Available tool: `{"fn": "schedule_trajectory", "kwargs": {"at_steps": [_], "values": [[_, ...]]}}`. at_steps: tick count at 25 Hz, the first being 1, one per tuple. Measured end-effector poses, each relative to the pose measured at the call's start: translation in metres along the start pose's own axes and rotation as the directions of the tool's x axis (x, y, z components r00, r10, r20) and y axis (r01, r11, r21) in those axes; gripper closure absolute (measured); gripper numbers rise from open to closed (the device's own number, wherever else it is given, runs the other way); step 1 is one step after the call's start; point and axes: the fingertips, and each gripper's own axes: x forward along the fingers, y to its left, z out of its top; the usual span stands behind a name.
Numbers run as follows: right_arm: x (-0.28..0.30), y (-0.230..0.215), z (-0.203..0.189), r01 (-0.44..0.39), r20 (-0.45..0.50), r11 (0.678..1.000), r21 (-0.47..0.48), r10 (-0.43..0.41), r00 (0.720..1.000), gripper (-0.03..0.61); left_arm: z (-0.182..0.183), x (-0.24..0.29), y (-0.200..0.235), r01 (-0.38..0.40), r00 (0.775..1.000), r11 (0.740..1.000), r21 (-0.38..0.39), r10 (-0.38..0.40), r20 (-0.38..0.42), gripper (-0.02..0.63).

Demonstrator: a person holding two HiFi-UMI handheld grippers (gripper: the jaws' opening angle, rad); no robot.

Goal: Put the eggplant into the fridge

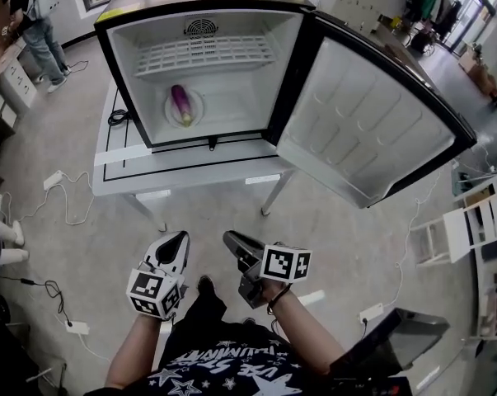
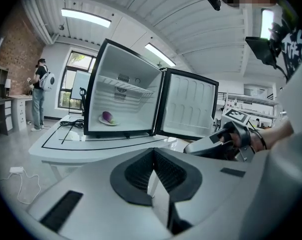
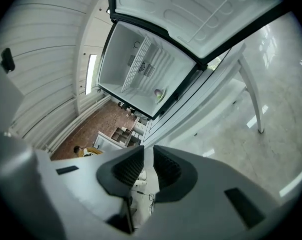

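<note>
The purple eggplant lies on a small white plate on the floor of the open fridge, below its wire shelf. It also shows small in the left gripper view, eggplant, and in the right gripper view, eggplant. Both grippers hang low and close to the person's body, well back from the table. My left gripper is shut and empty. My right gripper has its pads almost together, with nothing between them.
The fridge stands on a white table, and its door swings wide to the right. A black cable lies on the table's left side. Cords and power strips trail over the floor. A person stands far left; shelving stands at right.
</note>
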Motion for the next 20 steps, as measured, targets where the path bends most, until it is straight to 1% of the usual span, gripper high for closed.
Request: {"fn": "schedule_trajectory", "kwargs": {"at_steps": [5, 10, 13, 20], "values": [[-0.043, 0.006, -0.017, -0.015, -0.01, 0.999, -0.037, 0.015, 1.0, 0.514, -0.008, -0.021, -0.039, -0.032, 0.999, 0.999, -0.008, 0.032, 0.027, 0.604], [-0.079, 0.011, -0.035, -0.02, -0.014, 0.997, -0.068, 0.019, 1.0, 0.514, -0.013, -0.044, -0.078, -0.044, 0.997, 0.999, -0.013, 0.045, 0.058, 0.605], [-0.098, 0.018, -0.044, -0.034, -0.011, 0.995, -0.091, 0.033, 0.999, 0.515, -0.02, -0.056, -0.096, -0.043, 0.997, 0.999, -0.013, 0.044, 0.061, 0.605], [-0.15, 0.017, -0.059, -0.015, 0.029, 0.994, -0.11, 0.018, 0.999, 0.515, -0.032, -0.071, -0.137, -0.021, 0.997, 1.0, 0.003, 0.021, 0.071, 0.604]]}}
